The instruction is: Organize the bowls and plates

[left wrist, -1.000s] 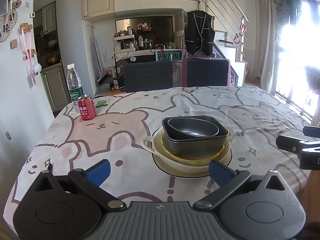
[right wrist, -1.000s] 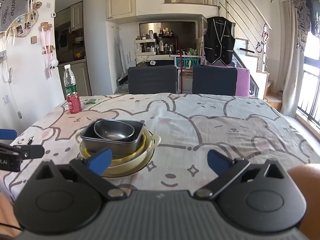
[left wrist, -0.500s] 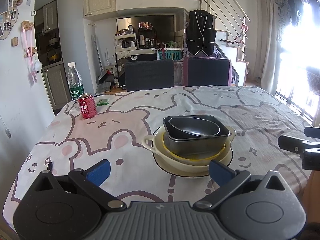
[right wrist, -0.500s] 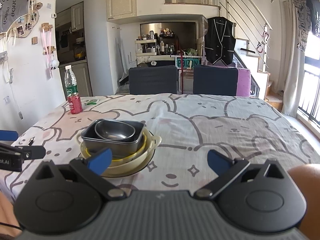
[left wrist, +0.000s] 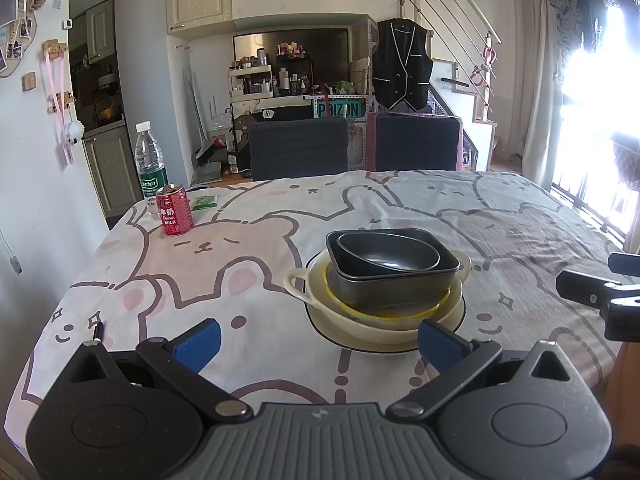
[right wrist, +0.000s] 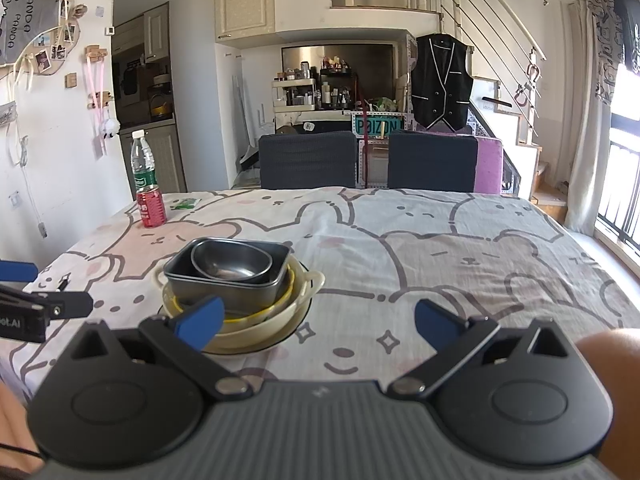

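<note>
While both tools hang low over the near edge of the bench (left wrist: 248, 264), neither grips anything. The left tool (left wrist: 318, 338) has its blue-padded fingers (left wrist: 198, 342) spread wide, with only the cartoon-bear tablecloth (right wrist: 460, 248) between them; the right tool (right wrist: 318, 320) is spread just as wide and also empty. In the left wrist view the right tool's black finger juts in from the right edge; in the right wrist view the left tool shows at the left edge.

Just ahead of both tools sits the stack of dishes. At its base lies a flat plate with a dark rim (left wrist: 360, 344), and on it rests a cream bowl with two handles (left wrist: 298, 282). A yellow-rimmed bowl (left wrist: 404, 314) nests inside that, then a dark rectangular pan (left wrist: 396, 288), and on top a dark oval dish (left wrist: 388, 254). The left tool's right finger overlaps the stack's near edge in its view, though contact cannot be judged.

Farther off, near the bench's far left corner, a red can (left wrist: 174, 216) stands just beside a clear water bottle (left wrist: 150, 168), with a small green packet (left wrist: 205, 202) close by. Two dark chairs (right wrist: 308, 160) stand behind the bench.
</note>
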The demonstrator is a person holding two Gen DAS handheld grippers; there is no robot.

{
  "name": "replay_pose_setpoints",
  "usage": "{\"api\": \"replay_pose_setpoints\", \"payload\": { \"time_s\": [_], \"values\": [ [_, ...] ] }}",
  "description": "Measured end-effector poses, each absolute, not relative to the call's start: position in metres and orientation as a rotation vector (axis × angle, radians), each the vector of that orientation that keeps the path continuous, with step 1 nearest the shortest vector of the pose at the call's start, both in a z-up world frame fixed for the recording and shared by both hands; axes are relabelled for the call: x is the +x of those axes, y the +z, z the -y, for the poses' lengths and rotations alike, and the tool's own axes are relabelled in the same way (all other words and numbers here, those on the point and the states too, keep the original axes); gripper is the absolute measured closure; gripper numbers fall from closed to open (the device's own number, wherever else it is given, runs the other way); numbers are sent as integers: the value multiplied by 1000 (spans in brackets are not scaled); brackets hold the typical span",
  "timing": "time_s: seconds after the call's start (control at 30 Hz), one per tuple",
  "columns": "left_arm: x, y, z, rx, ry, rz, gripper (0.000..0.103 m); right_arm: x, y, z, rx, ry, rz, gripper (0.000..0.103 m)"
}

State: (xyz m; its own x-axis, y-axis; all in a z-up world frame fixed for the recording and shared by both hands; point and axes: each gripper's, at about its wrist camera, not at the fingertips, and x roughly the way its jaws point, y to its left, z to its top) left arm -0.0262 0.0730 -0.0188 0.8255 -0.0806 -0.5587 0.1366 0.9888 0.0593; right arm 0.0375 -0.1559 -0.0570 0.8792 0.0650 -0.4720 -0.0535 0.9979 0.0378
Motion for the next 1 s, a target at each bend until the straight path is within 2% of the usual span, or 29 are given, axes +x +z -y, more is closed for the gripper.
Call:
{"api": "replay_pose_setpoints", "payload": {
  "time_s": [1.0],
  "values": [
    [-28, -19, -71, 111, -115, -591, 0, 37, -57, 155, 26, 63, -493, 0]
  ]
}}
